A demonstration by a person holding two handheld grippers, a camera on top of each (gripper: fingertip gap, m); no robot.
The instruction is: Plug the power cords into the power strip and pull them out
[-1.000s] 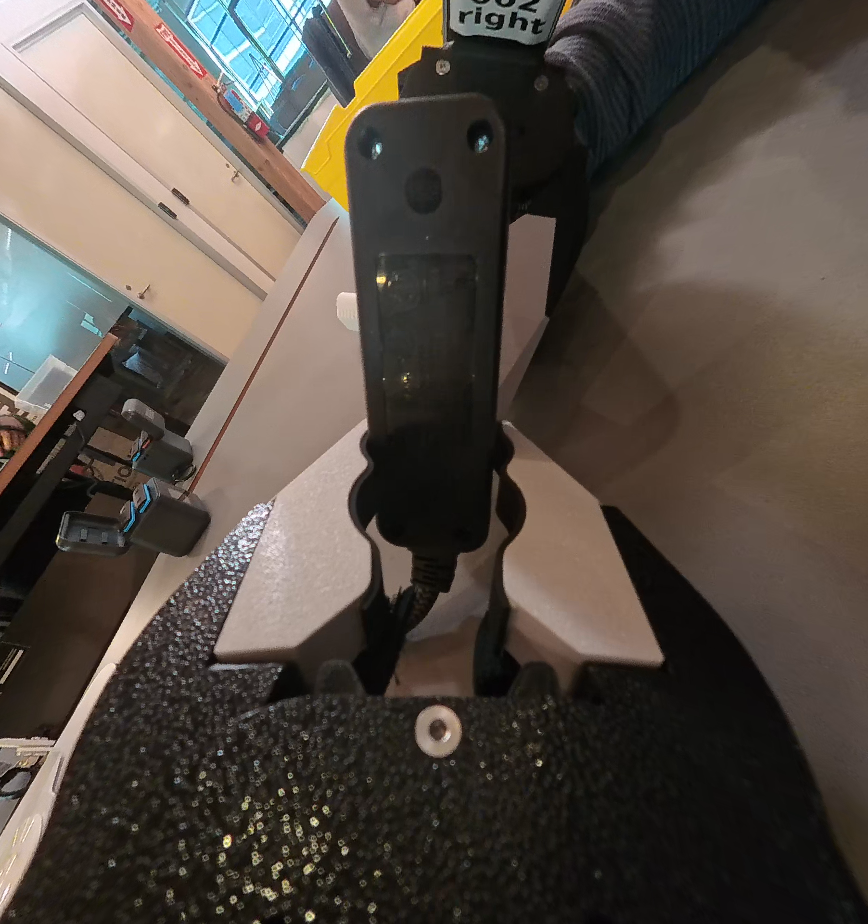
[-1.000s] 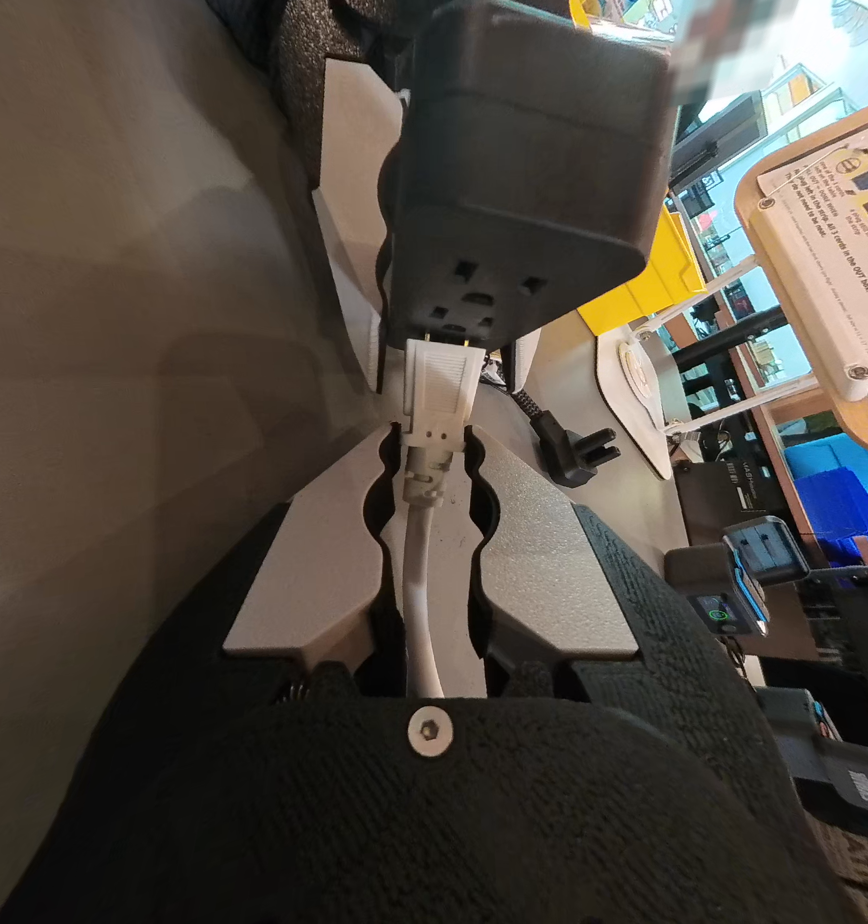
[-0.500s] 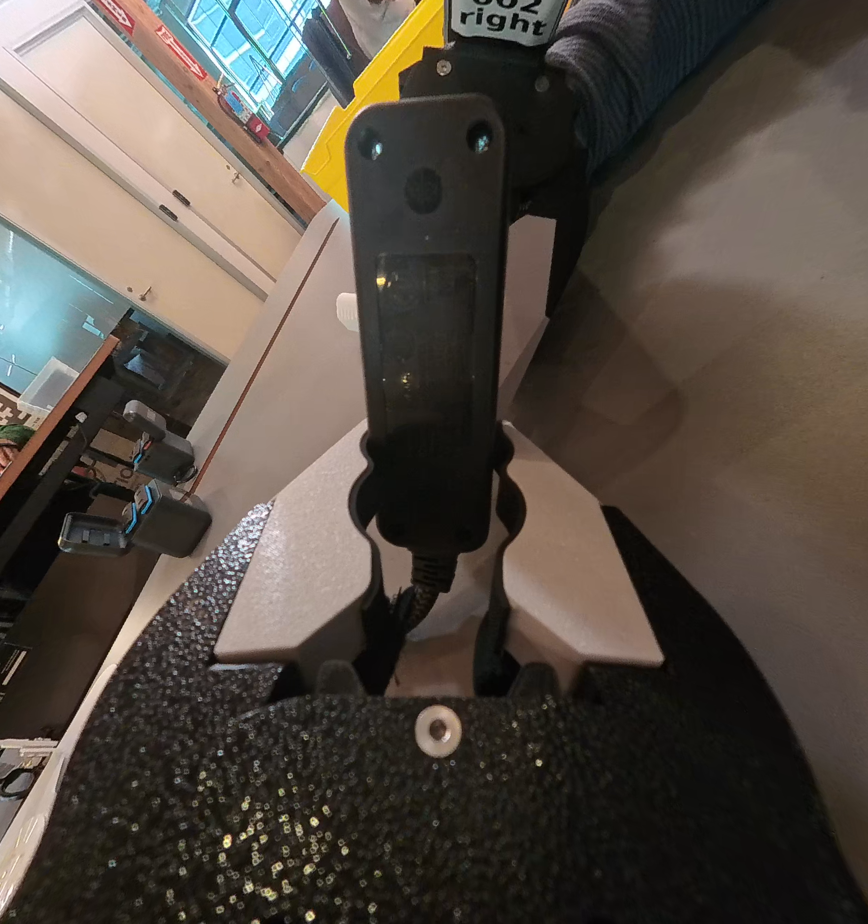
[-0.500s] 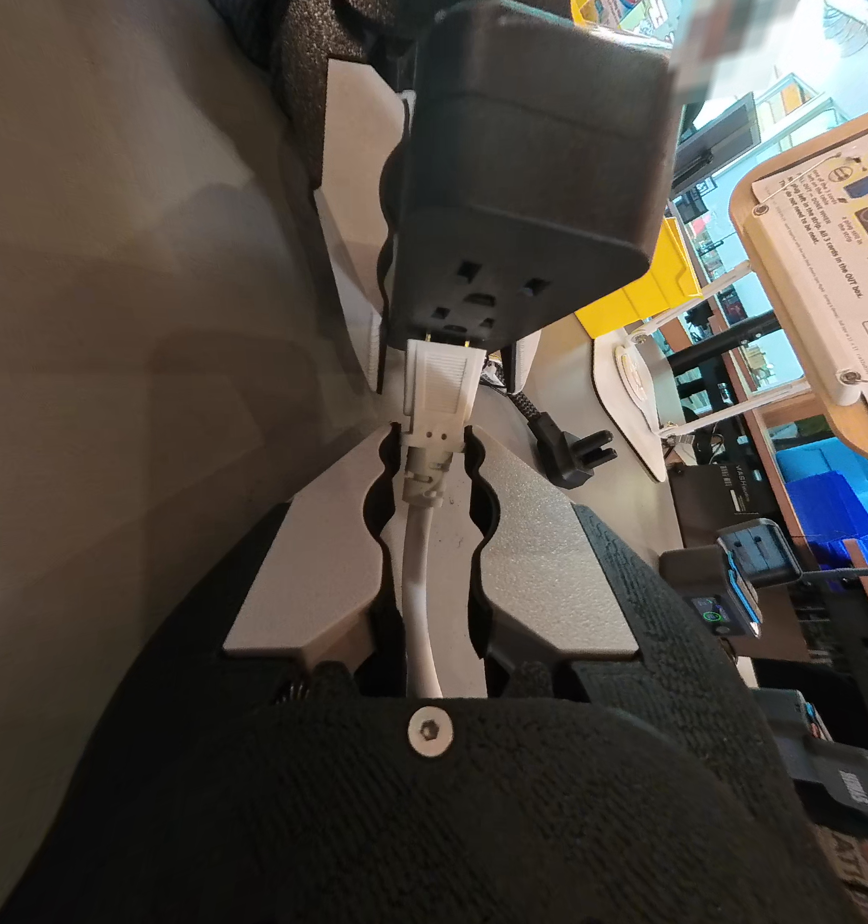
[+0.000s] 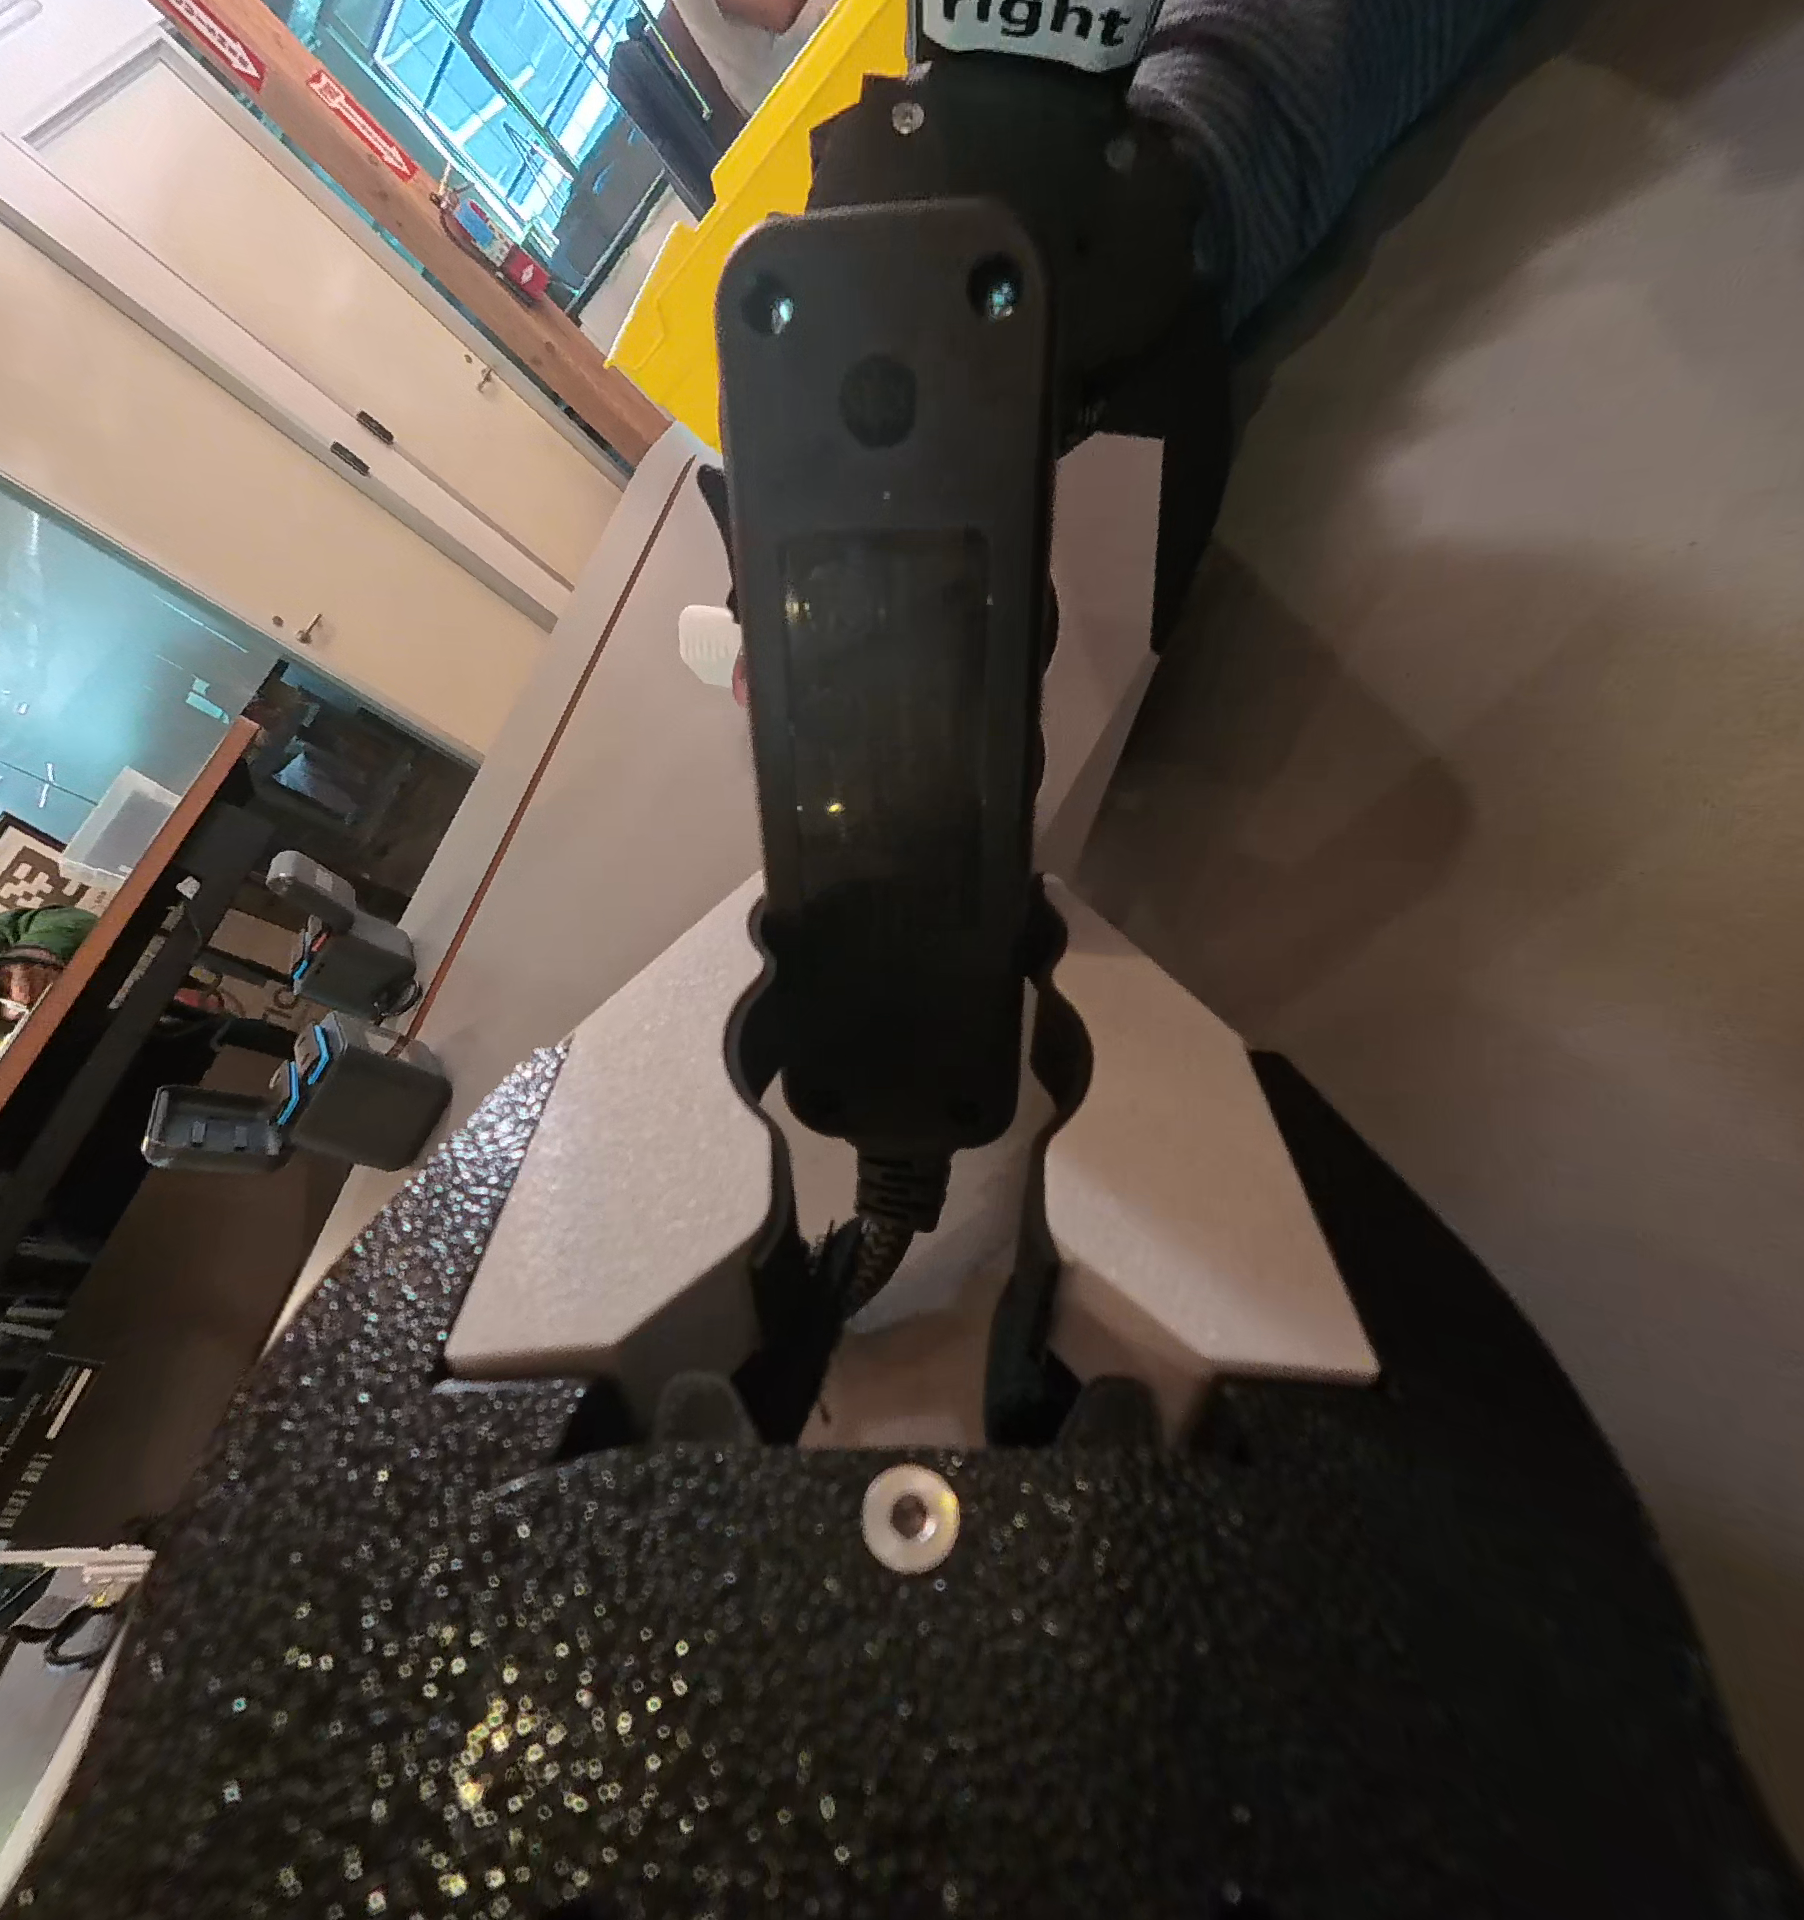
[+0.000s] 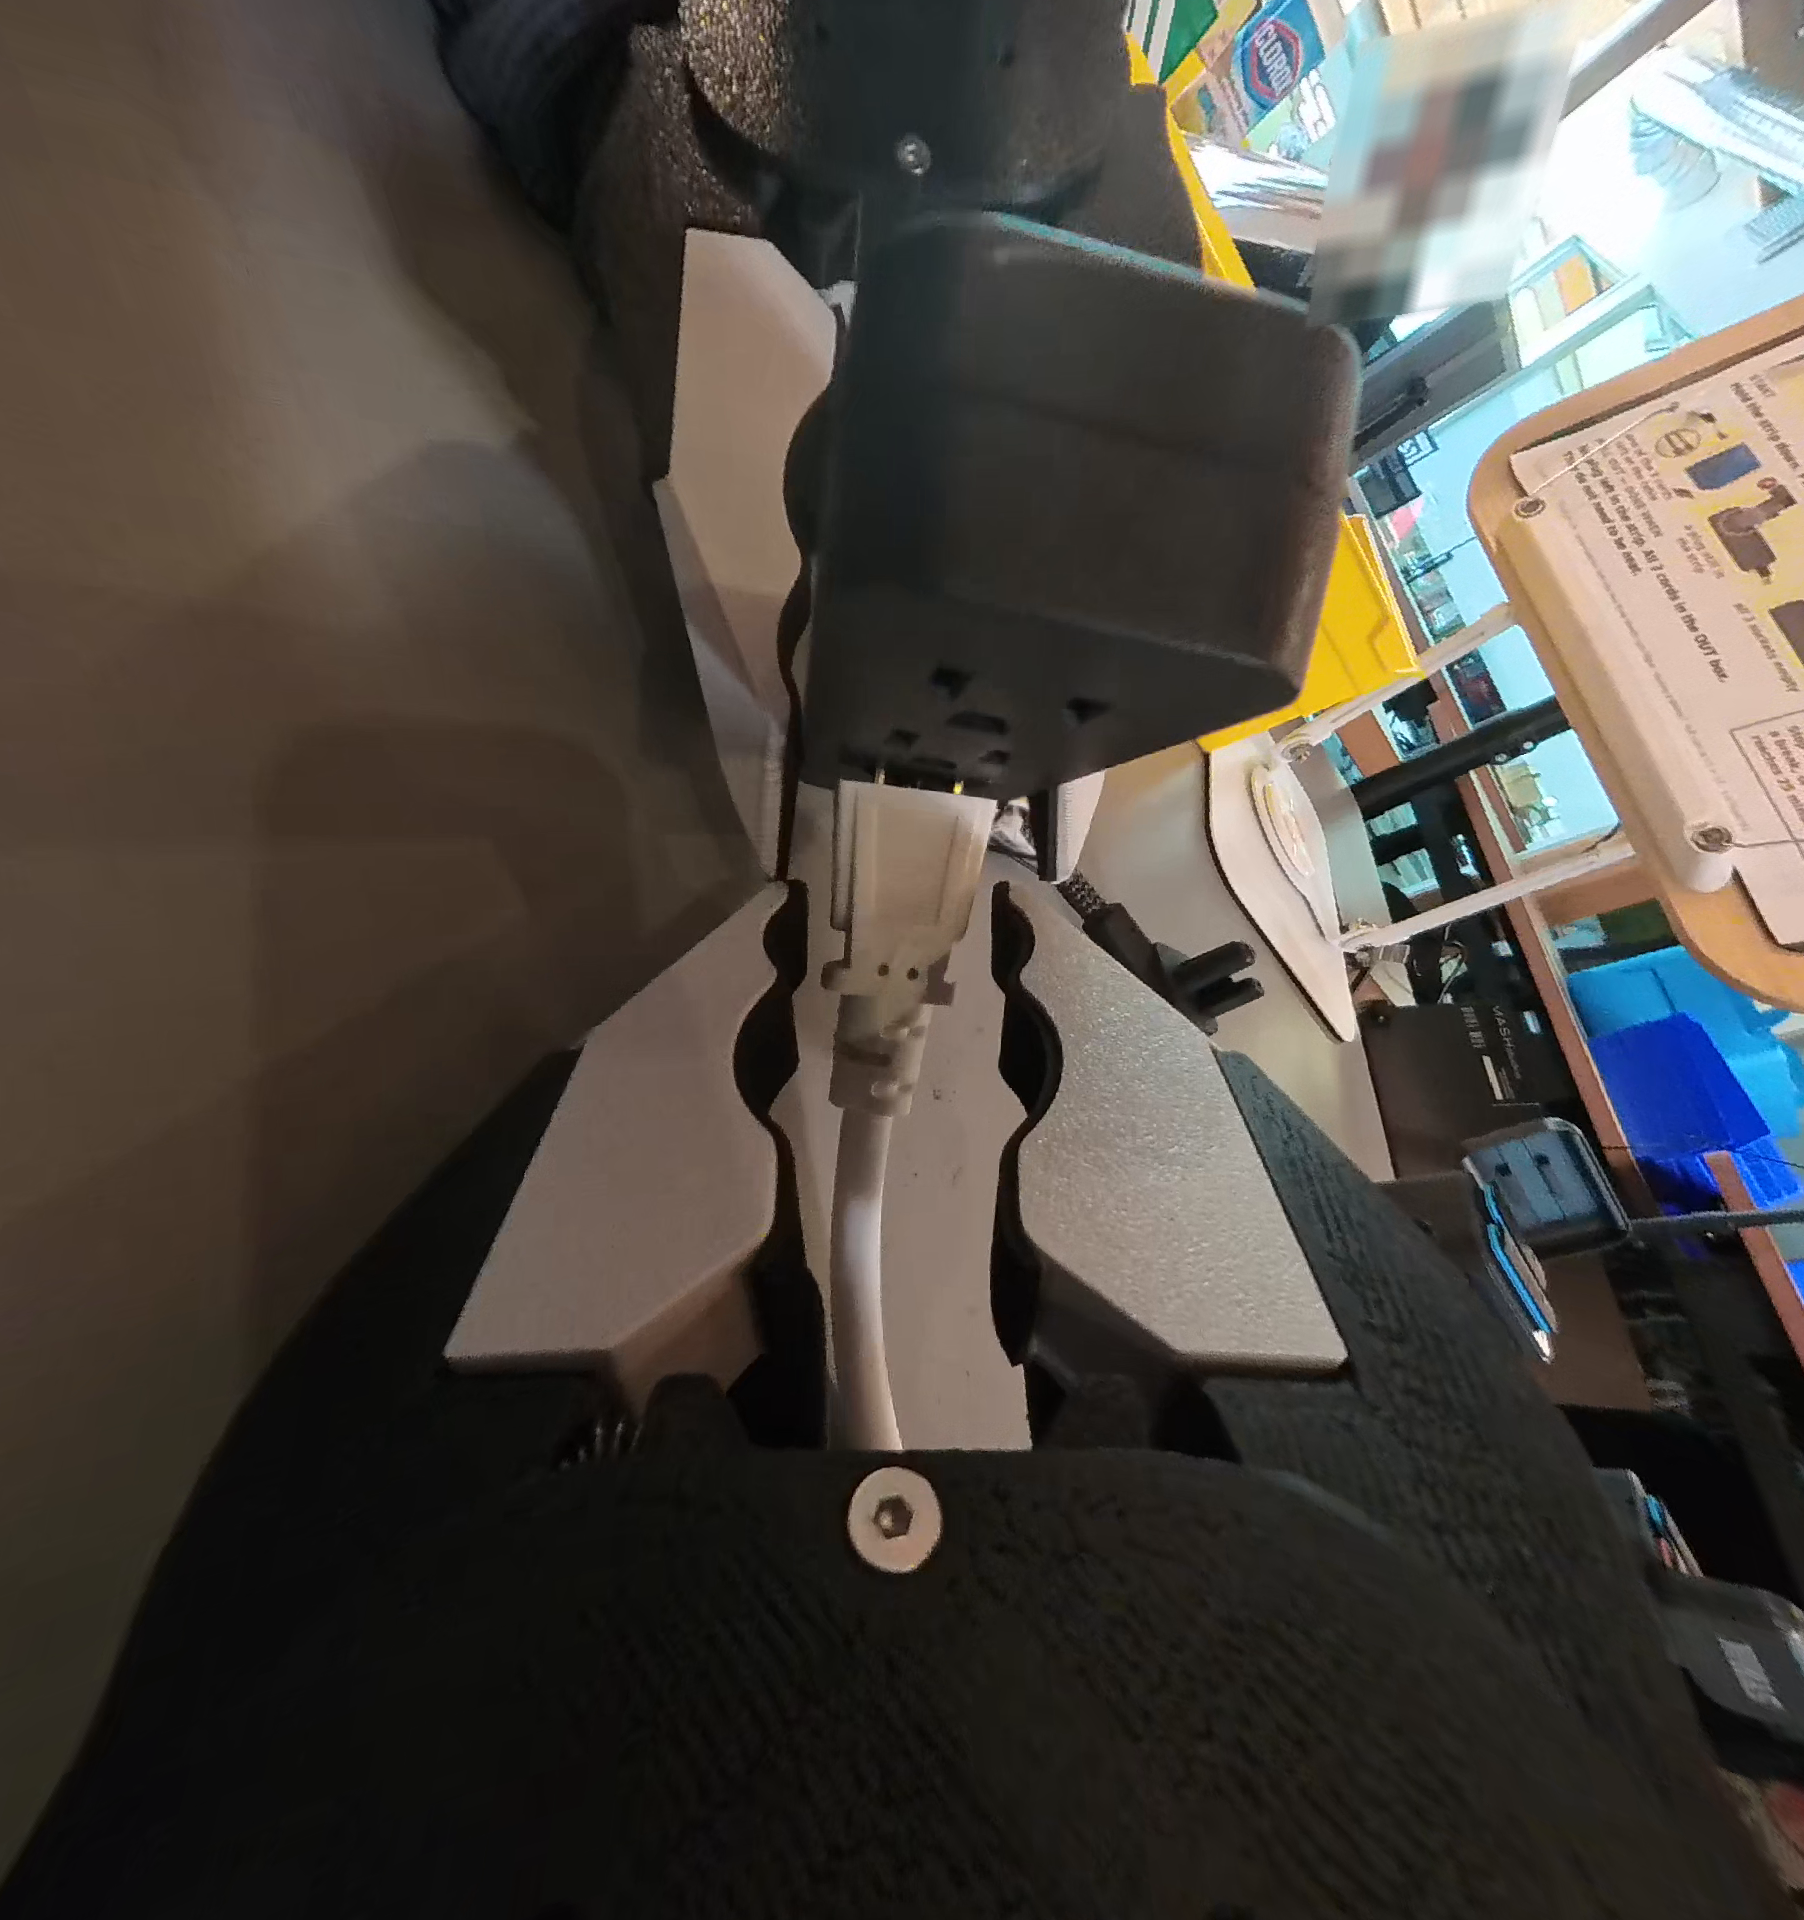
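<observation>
Left wrist view: my left gripper (image 5: 903,997) is clenched on the cord end of the black strip (image 5: 882,665), lifted off the table (image 5: 1563,727).

Right wrist view: my right gripper (image 6: 898,935) has let go; its fingers flank the white plug (image 6: 903,883) without touching, prongs partly seated in the strip (image 6: 1064,540).

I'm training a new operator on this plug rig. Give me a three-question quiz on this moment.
1. True or false: the left gripper is shut on the black power strip.
2. What colour is the plug between the right gripper's fingers? A) white B) black C) yellow
3. Fill in: the plug's prongs are ____ seated, with metal showing.

Key: 1 true. 2 A. 3 partly; the right gripper's jaws appear apart from the plug, with gaps on both sides.
</observation>
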